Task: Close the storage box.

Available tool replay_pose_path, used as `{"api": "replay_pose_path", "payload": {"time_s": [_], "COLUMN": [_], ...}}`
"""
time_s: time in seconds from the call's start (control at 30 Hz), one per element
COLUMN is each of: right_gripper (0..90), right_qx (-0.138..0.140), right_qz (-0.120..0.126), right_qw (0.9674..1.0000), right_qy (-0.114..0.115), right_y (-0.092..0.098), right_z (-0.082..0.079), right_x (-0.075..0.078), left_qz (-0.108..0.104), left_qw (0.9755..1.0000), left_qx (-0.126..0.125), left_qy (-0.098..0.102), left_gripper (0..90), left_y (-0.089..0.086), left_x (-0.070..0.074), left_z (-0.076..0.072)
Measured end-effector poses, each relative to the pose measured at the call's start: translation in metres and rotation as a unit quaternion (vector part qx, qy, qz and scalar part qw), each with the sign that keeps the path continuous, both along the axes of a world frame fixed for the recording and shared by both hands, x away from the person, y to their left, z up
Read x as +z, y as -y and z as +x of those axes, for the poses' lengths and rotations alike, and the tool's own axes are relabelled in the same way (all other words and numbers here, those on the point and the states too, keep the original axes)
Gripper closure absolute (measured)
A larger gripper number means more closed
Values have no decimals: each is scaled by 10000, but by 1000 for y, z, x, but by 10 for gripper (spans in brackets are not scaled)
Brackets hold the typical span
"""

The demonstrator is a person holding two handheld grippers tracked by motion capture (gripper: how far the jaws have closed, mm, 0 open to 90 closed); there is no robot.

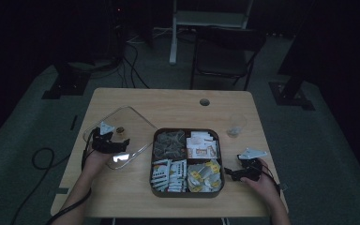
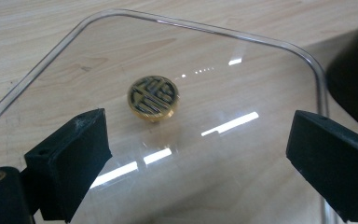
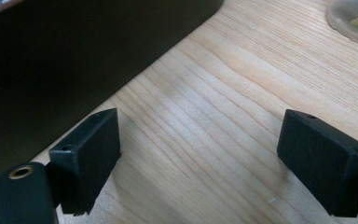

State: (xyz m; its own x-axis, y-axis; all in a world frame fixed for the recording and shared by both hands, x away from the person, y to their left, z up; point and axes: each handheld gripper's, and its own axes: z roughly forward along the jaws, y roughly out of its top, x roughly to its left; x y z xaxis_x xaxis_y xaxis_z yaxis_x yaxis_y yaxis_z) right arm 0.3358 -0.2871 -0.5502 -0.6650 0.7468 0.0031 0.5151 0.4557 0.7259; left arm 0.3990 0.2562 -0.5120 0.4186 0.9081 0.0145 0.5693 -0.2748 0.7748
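Note:
A clear square lid [image 1: 117, 133] with a round gold knob [image 2: 153, 96] lies flat on the wooden table [image 1: 178, 105], left of a dark four-compartment tray [image 1: 186, 132] of tea bags and sachets. My left gripper [image 1: 115, 143] hovers over the lid, open, its jaws wide apart with the knob [image 1: 120, 130] just ahead of them and the lid [image 2: 242, 154] under them. My right gripper [image 1: 232, 174] rests low beside the tray's right wall [image 3: 74, 60], open, with bare wood between its jaws.
A small clear cup [image 1: 236, 125] stands right of the tray's far corner; its base [image 3: 354, 18] lies ahead of the right gripper. The tabletop has a cable hole [image 1: 204, 101] at the back. A folding chair [image 1: 227, 51] stands beyond the table.

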Motion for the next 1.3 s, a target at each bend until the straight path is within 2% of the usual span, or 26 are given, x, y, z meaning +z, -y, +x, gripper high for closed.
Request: {"api": "replay_pose_path", "payload": {"time_s": [0.07, 0.13, 0.3, 0.37, 0.57, 0.63, 0.77, 0.8, 0.83, 0.9, 0.93, 1.07, 1.17, 1.3], "right_gripper": [127, 127, 127, 127, 127, 127, 127, 127, 127, 127, 127, 127, 127, 128], "right_qx": [0, -1, 0, 1, -1, 1, -1, 1, 1, 0, 0, 2, 0, -1], "right_qz": [0, 0, 0, -1, 0, 0, 1, -1, 0, 0, 1, -1, 0, 0], "right_qw": [10000, 10000, 10000, 10000, 10000, 10000, 10000, 10000, 10000, 10000, 10000, 10000, 10000, 10000], "right_qy": [1, -1, 0, 1, 0, 1, 0, 1, 1, 1, 3, 2, 2, 1], "right_y": [0, 0, 0, 0, 0, 0, 0, 0, 0, 0, 0, 0, 0, 0], "right_z": [0, 0, 0, 0, 0, 0, 0, 0, 0, 0, 0, 0, 0, 0], "right_x": [0, 0, 0, 0, 0, 0, 0, 0, 0, 0, 0, 0, 0, 0], "left_qz": [9, -26, -13, -28, -32, -50, -5, 95, 152, 146, 104, 129, 160, -2], "left_qw": [10000, 10000, 9997, 9996, 9989, 9988, 9990, 9991, 9990, 9990, 9988, 9986, 9980, 9975], "left_qx": [27, 45, 202, 250, 406, 376, 333, 308, 325, 330, 390, 424, 498, 607], "left_qy": [-6, 0, -97, -113, -229, -306, -288, -264, -274, -267, -269, -274, -353, -366], "left_gripper": [69, 133, 199, 201, 341, 406, 453, 453, 505, 531, 581, 594, 596, 598], "left_y": [0, -1, -1, -1, -3, -3, -2, 0, 2, 2, 2, 3, 4, -3], "left_x": [-1, -2, -8, -10, -14, -16, -18, -19, -20, -21, -21, -20, -17, -10], "left_z": [5, 9, 21, 25, 34, 38, 41, 42, 44, 45, 46, 46, 46, 45]}}
